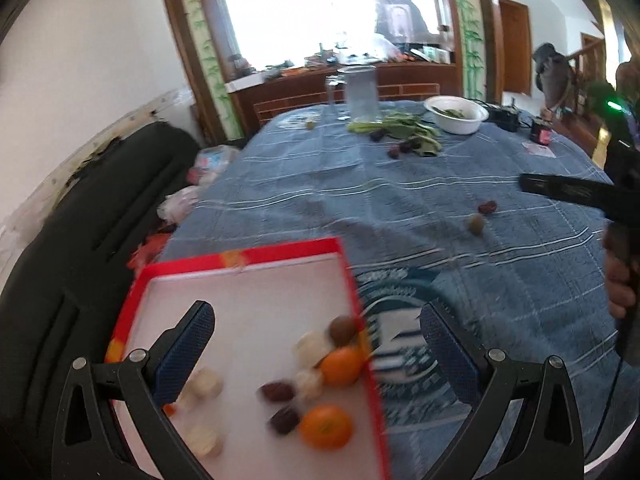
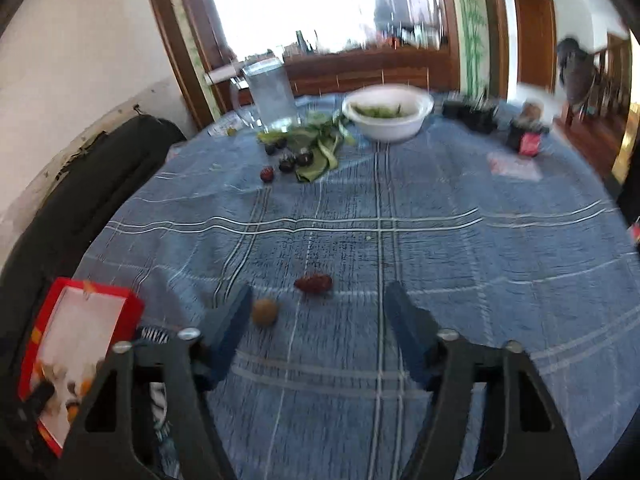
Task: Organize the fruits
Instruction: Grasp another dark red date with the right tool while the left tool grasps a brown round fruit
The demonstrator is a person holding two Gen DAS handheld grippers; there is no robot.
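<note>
A red-rimmed white tray [image 1: 248, 258] lies at the table's near left and holds two oranges [image 1: 326, 427], dark dates [image 1: 277, 392], a brown round fruit [image 1: 342, 330] and several pale round pieces. My left gripper [image 1: 316, 350] hangs open over the tray's right side, holding nothing. In the right wrist view my right gripper [image 2: 318, 314] is open low over the blue cloth. A brown round fruit [image 2: 264, 312] sits by its left finger, and a red date [image 2: 313, 283] lies just ahead. The same tray [image 2: 132, 300] shows at far left.
Farther back lie dark fruits [image 2: 287, 164] beside green leaves [image 2: 320, 148], a white bowl [image 2: 386, 128] of greens, a clear jug [image 2: 272, 94] and small dark items [image 2: 524, 136] at the right. A black sofa [image 1: 80, 240] runs along the left. A hand [image 1: 620, 288] holds the right gripper.
</note>
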